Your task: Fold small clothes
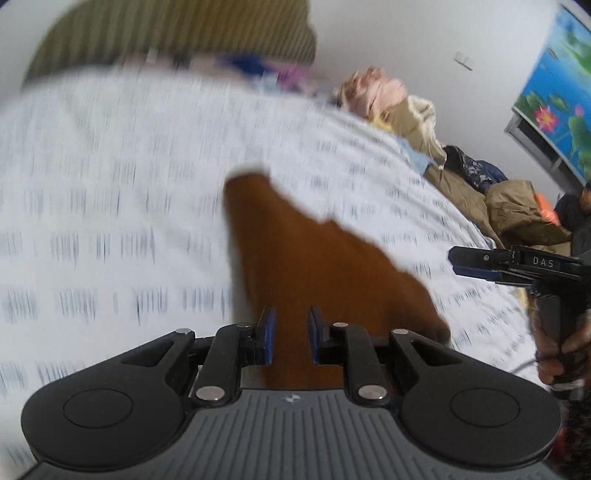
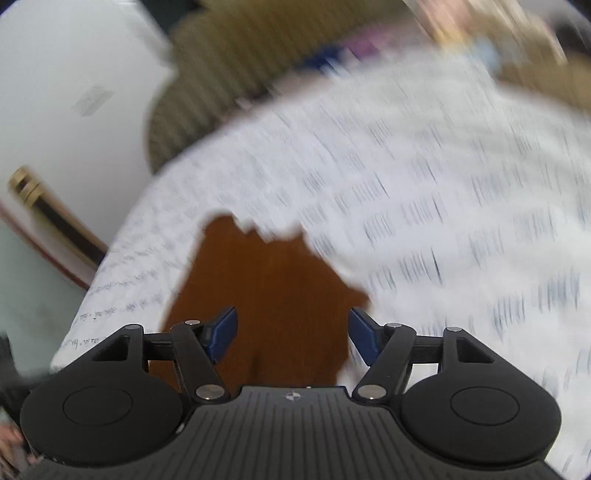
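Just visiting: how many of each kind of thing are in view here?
Handheld grippers: 2 (left gripper, right gripper)
Brown cloth: 1
Patterned sheet: 1
Heap of other clothes: 1
Lotus picture: 1
Total: 6

Left gripper (image 1: 291,334) jaws narrowly parted, right gripper (image 2: 293,334) jaws wide apart

Motion blur smears the printed bedsheet (image 1: 110,184) and the striped headboard (image 1: 177,33) in both views. The brown garment (image 2: 266,288) runs under the right gripper (image 2: 291,332), its near edge hidden. The clothes pile (image 1: 424,122) beyond is too blurred to sort.
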`<state>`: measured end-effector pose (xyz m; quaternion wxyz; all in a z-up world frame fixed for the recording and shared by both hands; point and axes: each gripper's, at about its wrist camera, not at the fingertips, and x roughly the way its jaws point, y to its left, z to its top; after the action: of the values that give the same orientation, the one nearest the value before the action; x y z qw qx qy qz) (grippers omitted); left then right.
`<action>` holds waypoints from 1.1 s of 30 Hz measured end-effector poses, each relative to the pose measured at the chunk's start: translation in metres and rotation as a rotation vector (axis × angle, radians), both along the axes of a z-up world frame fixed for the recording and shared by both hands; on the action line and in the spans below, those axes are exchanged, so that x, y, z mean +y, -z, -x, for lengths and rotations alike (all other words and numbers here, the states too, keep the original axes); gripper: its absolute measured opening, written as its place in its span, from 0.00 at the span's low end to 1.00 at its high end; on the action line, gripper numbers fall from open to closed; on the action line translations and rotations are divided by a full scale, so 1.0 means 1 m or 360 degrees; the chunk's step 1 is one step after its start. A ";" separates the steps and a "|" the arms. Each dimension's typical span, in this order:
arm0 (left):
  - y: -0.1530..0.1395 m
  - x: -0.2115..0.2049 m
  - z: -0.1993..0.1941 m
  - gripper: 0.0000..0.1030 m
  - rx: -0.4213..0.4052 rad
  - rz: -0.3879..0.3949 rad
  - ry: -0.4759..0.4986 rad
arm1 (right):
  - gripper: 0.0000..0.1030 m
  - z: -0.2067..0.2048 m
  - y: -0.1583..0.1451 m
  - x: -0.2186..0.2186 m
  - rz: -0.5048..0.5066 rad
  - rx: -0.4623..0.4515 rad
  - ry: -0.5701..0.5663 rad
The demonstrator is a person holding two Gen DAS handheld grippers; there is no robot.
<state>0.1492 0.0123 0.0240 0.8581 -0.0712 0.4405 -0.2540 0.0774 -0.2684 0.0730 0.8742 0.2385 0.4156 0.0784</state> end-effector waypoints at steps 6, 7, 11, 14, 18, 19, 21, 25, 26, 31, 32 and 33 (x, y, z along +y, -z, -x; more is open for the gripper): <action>0.035 -0.068 -0.052 0.17 0.0006 -0.0151 0.0043 | 0.55 -0.061 0.014 0.053 0.0055 -0.0053 -0.0181; 0.056 -0.074 -0.062 0.17 0.0080 -0.0213 0.0005 | 0.54 -0.072 0.025 0.062 0.0089 -0.0004 -0.0182; 0.090 -0.070 -0.061 0.17 0.0017 -0.0231 -0.0017 | 0.45 -0.089 0.090 0.063 0.0205 0.0157 -0.0211; 0.081 -0.065 -0.066 0.17 0.0108 -0.0188 -0.0057 | 0.45 -0.093 0.084 0.060 0.0200 0.0202 -0.0267; 0.057 -0.047 -0.041 0.17 0.0004 -0.0124 -0.0060 | 0.49 -0.077 0.056 0.039 -0.0027 0.0138 -0.0219; 0.053 -0.043 -0.028 0.18 -0.0050 -0.0149 -0.0045 | 0.49 -0.064 0.047 0.038 -0.0039 0.0081 -0.0244; 0.052 -0.041 -0.002 0.18 -0.0141 -0.0264 0.0007 | 0.50 -0.038 0.034 0.038 0.0002 0.0045 -0.0290; 0.067 -0.043 0.035 0.20 -0.0291 -0.0448 0.0014 | 0.53 0.017 0.034 0.048 0.0111 0.0063 -0.0383; 0.072 -0.046 0.039 0.20 -0.0333 -0.0471 0.0010 | 0.54 0.024 0.045 0.055 0.0215 0.0097 -0.0398; 0.061 -0.052 0.028 0.21 -0.0247 -0.0465 -0.0071 | 0.68 0.016 0.069 0.072 0.0400 0.0082 -0.0347; 0.055 -0.047 0.027 0.21 -0.0229 -0.0425 -0.0082 | 0.68 0.012 0.064 0.070 0.0357 0.0109 -0.0326; 0.049 -0.041 0.029 0.21 -0.0232 -0.0389 -0.0093 | 0.67 0.010 0.057 0.066 0.0321 0.0102 -0.0308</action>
<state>0.1205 -0.0284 -0.0253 0.8972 0.0396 0.4024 -0.1778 0.0670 -0.2019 0.0164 0.8684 0.1105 0.4701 0.1126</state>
